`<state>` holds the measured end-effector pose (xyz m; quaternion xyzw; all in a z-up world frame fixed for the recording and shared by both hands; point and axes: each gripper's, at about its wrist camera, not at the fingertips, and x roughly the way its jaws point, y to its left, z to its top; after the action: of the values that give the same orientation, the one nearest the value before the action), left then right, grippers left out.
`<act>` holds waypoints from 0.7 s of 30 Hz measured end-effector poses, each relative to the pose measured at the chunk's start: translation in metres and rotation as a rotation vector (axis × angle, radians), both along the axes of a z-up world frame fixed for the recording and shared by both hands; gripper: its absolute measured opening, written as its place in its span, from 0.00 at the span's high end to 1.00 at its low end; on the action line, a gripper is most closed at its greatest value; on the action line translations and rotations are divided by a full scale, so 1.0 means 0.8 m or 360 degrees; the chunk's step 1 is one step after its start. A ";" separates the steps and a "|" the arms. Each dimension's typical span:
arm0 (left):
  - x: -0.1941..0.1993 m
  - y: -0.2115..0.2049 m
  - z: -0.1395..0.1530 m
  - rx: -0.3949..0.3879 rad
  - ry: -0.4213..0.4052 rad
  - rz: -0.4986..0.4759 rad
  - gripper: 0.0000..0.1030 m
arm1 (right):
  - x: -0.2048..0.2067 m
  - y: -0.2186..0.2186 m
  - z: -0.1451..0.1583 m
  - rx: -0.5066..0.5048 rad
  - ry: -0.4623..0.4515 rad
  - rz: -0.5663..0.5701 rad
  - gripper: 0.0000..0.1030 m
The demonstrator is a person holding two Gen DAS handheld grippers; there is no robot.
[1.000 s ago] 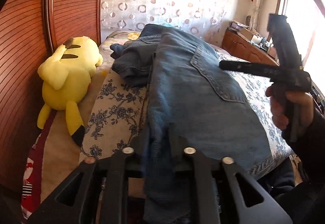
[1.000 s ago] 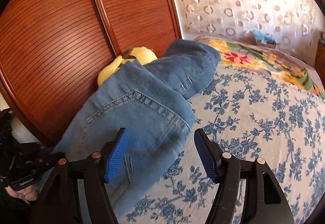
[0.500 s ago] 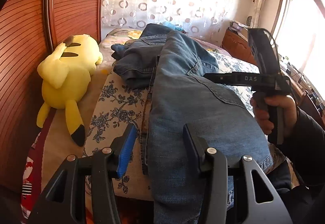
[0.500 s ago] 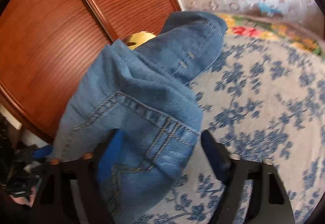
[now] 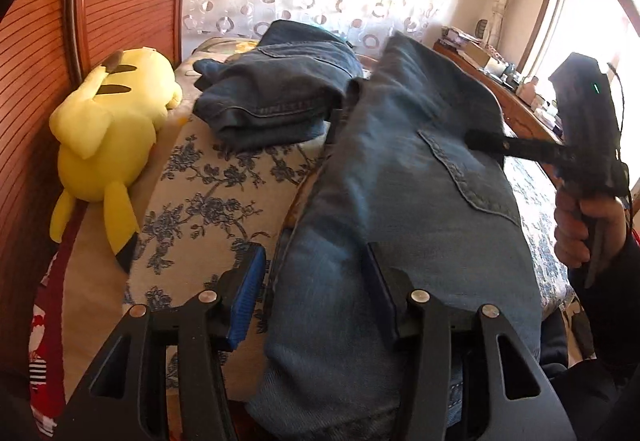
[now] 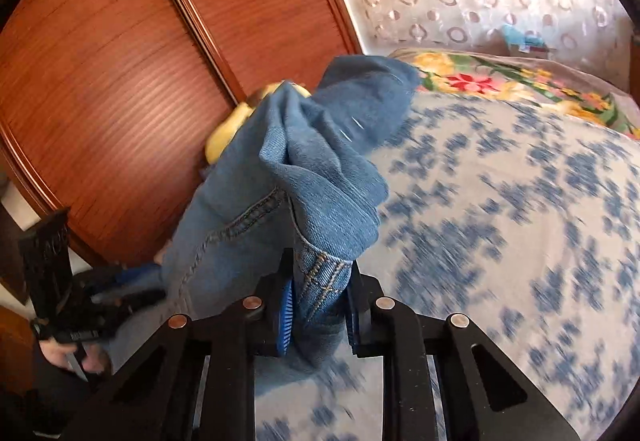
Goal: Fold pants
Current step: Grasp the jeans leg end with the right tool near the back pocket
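Blue denim pants (image 5: 404, 201) lie along the bed's near edge and hang over it. My left gripper (image 5: 316, 297) is open, its fingers straddling the fabric's edge near the overhang. My right gripper (image 6: 318, 305) is shut on the pants' seamed edge (image 6: 320, 273) and lifts it off the bed; the cloth bunches above its fingers. In the left wrist view the right gripper (image 5: 480, 139) reaches onto the pants beside the back pocket (image 5: 468, 177). The left gripper also shows in the right wrist view (image 6: 120, 297).
A second, folded pair of jeans (image 5: 272, 97) lies farther up the bed. A yellow plush toy (image 5: 108, 133) lies between the bed and the wooden wardrobe (image 5: 40, 41). The bedspread (image 6: 520, 221) is blue-flowered. A cluttered dresser (image 5: 500, 81) stands by the window.
My left gripper opened and let go of the pants. My right gripper moved onto the pants' edge, shut on it and lifted it.
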<state>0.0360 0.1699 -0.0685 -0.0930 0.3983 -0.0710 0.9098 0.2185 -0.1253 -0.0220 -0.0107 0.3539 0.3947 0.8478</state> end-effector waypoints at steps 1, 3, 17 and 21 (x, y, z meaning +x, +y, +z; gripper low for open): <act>0.001 -0.002 -0.001 -0.0008 0.0004 -0.0011 0.50 | -0.002 -0.006 -0.005 -0.0020 0.0000 -0.0013 0.79; 0.007 -0.004 -0.004 -0.0026 0.0016 -0.0037 0.50 | -0.002 -0.014 -0.016 -0.0042 0.0010 -0.0032 0.79; 0.036 -0.005 -0.024 -0.0129 0.0063 -0.0074 0.40 | -0.005 -0.002 -0.024 -0.0117 -0.0035 -0.0054 0.76; 0.040 -0.006 -0.023 -0.0118 0.0064 -0.0097 0.40 | -0.012 -0.004 -0.020 -0.0109 -0.0026 -0.0051 0.73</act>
<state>0.0683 0.1649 -0.0867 -0.1160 0.4163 -0.1116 0.8949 0.2090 -0.1287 -0.0384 -0.0373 0.3605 0.3685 0.8561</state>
